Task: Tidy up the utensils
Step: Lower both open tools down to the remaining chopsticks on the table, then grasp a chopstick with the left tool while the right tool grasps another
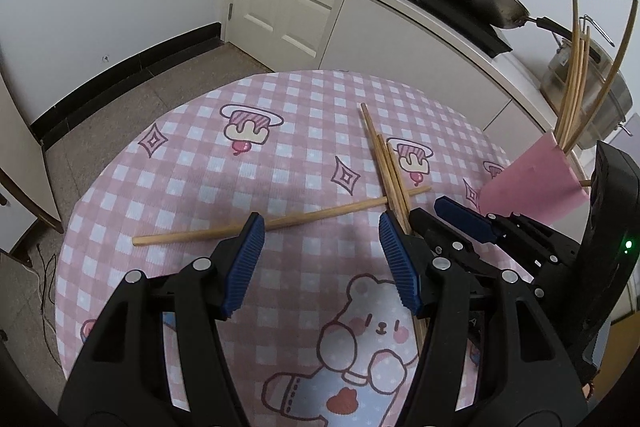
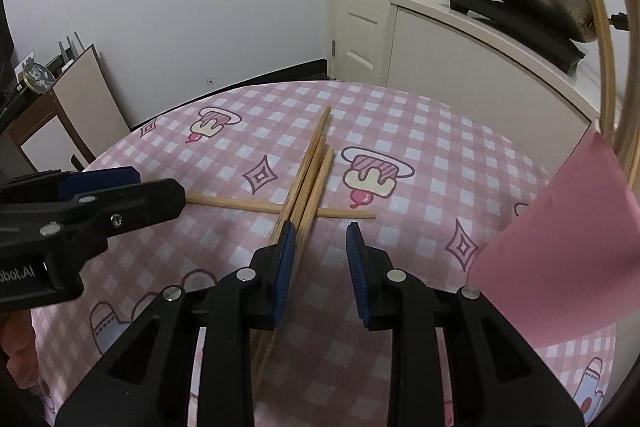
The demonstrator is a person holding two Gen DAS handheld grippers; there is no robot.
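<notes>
Left gripper fingers wide, right gripper fingers narrower, both empty; crossed chopsticks ahead; pink holder right; left gripper reads "bot.AI".

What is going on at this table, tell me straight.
A person is tidying chopsticks with a hand-held gripper in each hand. The pink holder at the table's right already has several chopsticks standing in it. Loose chopsticks lie on the checked tablecloth: a bundle of three laid over a single one that crosses beneath them. The left hand-held gripper and the right hand-held gripper are both open and hold nothing, poised over the pile.
</notes>
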